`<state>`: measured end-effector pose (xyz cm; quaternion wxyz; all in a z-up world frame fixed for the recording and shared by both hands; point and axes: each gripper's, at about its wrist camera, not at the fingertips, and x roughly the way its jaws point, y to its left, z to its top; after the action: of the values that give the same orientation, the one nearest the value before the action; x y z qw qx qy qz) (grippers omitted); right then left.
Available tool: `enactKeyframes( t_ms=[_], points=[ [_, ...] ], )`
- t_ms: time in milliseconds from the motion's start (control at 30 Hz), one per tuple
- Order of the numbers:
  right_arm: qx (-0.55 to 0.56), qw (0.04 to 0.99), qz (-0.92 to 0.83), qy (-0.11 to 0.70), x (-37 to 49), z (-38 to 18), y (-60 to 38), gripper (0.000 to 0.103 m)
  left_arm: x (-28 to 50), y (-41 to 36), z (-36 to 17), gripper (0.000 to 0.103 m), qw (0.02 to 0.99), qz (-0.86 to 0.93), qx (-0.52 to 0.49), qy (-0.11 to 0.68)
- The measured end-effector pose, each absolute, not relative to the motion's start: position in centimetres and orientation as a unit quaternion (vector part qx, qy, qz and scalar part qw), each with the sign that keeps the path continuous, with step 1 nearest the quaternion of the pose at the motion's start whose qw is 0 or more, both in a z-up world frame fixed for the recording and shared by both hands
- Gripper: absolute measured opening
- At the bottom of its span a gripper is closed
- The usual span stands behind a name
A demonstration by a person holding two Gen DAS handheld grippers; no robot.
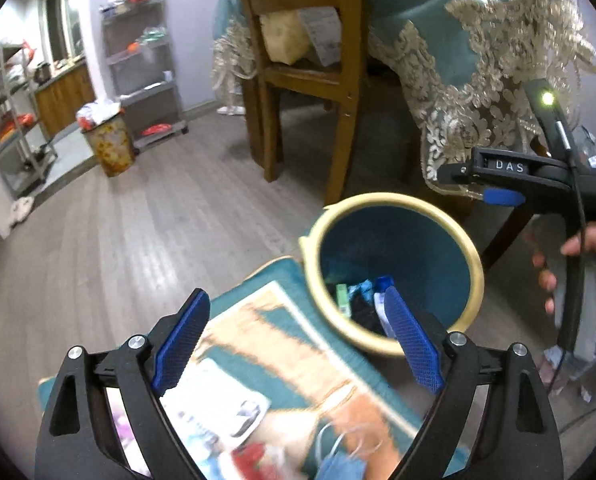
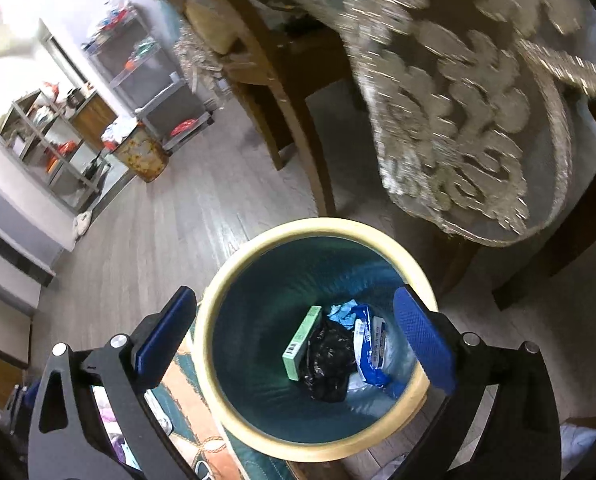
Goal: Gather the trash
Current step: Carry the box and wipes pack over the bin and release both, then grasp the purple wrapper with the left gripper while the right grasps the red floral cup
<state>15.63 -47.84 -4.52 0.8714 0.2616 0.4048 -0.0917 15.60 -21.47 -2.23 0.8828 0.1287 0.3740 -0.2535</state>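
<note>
The right hand-held gripper (image 2: 298, 354) hangs over the bin (image 2: 233, 288), fingers spread wide with nothing between them. The left hand-held gripper (image 1: 298, 344) is also spread and empty, beside the bin's rim above a patterned mat (image 1: 298, 364). In the bin lie a green box (image 2: 302, 342), a black bag (image 2: 326, 360) and a blue-white wrapper (image 2: 368, 346). More trash sits on the mat near the left fingers: a blue mask (image 1: 344, 464) and papers (image 1: 217, 404). The risk, I judge: the mask's loose loops could slip from a pinch, or a swinging gripper could knock the light bin over against the tablecloth (image 1: 486, 92).
</note>
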Motion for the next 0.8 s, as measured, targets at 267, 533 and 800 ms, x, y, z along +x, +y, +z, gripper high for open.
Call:
enactKeyframes(
  t_ms=[267,533,800],
  points=[
    [0.2,0.898,-0.037,0.39,15.8,-1.6,-43.0,0.097,12.0,-12.2,0.7,0.09,0.904,-0.207,0.106,0.359],
    [0.106,0.909,0.058,0.4,15.5,-1.0,-35.3,0.097,9.6,-3.5,-0.6,0.092,0.92,-0.125,0.058,0.367],
    [0.054,0.872,0.132,0.469,15.4,-5.4,-28.0,0.097,11.0,1.4,-3.2,0.092,0.915,-0.075,0.035,0.396]
  ],
)
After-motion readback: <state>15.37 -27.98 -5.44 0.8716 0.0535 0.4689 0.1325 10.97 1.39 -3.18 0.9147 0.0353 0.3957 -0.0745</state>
